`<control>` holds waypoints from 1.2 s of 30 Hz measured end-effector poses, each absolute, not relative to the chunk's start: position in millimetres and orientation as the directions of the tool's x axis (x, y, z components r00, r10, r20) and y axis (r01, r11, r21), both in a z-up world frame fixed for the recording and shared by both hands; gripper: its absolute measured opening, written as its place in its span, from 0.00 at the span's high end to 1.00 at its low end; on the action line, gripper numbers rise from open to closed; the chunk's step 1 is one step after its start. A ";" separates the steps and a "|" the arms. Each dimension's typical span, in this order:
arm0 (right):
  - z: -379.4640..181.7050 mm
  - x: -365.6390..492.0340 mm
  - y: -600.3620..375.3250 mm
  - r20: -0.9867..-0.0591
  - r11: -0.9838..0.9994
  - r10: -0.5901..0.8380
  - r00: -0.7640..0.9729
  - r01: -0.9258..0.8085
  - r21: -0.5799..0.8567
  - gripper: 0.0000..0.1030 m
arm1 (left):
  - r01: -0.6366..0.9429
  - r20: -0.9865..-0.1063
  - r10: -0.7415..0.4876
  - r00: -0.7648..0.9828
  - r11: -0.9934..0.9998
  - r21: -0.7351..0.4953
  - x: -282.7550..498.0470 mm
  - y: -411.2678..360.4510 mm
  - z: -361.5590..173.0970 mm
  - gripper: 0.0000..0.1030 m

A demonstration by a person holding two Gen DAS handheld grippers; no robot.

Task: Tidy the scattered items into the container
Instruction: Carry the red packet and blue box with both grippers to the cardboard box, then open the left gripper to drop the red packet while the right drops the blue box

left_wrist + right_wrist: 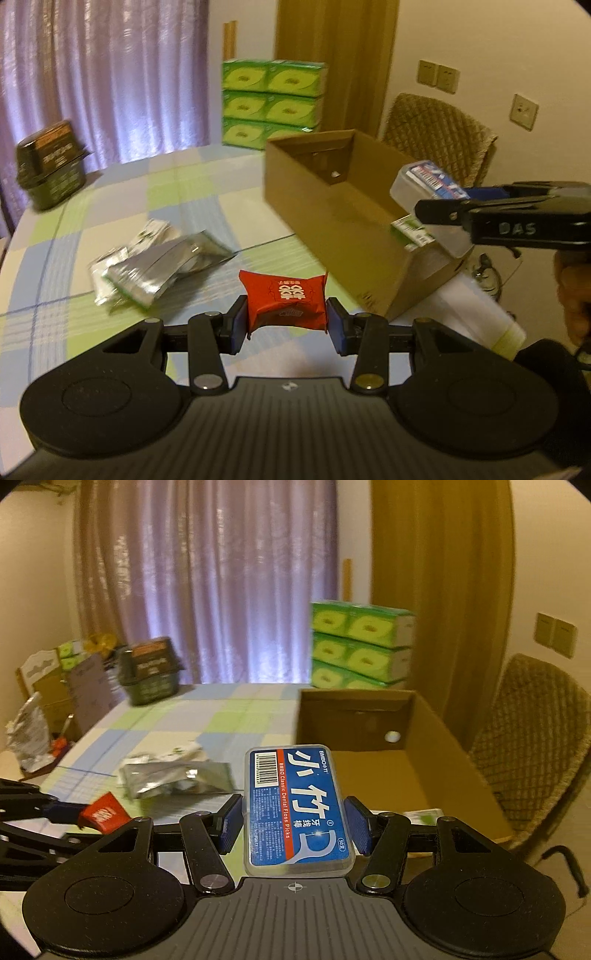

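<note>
My left gripper [287,320] is shut on a red packet [286,302] with white characters, held above the checked tablecloth just left of the open cardboard box [306,192]. My right gripper [291,821] is shut on a blue dental floss pick case [297,805] in a clear shell; in the left wrist view that case [424,181] hangs over the box's near end. A green-and-white packet [412,229] lies inside the box. Silver foil packets [162,262] lie scattered on the cloth, and the right wrist view shows those foil packets [173,775] left of the box [439,753].
A dark basket [50,166] stands at the table's far left corner. Stacked green tissue boxes [271,99] sit behind the table. A wicker chair [439,136] stands right of the box. Cartons and clutter [40,701] fill the floor to the left. A hand [572,295] holds the right gripper.
</note>
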State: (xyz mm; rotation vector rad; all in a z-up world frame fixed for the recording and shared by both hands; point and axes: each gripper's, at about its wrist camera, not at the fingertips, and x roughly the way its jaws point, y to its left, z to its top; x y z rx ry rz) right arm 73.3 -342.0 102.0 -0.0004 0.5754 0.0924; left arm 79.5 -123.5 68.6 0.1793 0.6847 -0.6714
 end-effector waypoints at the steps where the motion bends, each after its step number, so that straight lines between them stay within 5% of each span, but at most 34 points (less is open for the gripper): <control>1: 101.9 75.3 -348.1 -0.548 0.997 0.077 0.833 -0.077 0.024 0.41 | 0.634 -0.634 -0.521 0.572 0.771 -0.061 80.1 -129.9 70.8 0.63; 30: 81.3 119.4 -452.6 -0.588 0.999 -0.003 0.809 0.027 0.033 0.41 | 0.749 -0.613 -0.625 0.483 0.658 -0.080 125.1 -267.9 78.9 0.62; 36: 78.6 123.5 -460.1 -0.590 0.998 -0.008 0.808 0.039 0.039 0.41 | 0.751 -0.619 -0.617 0.486 0.657 -0.067 129.0 -276.1 68.9 0.41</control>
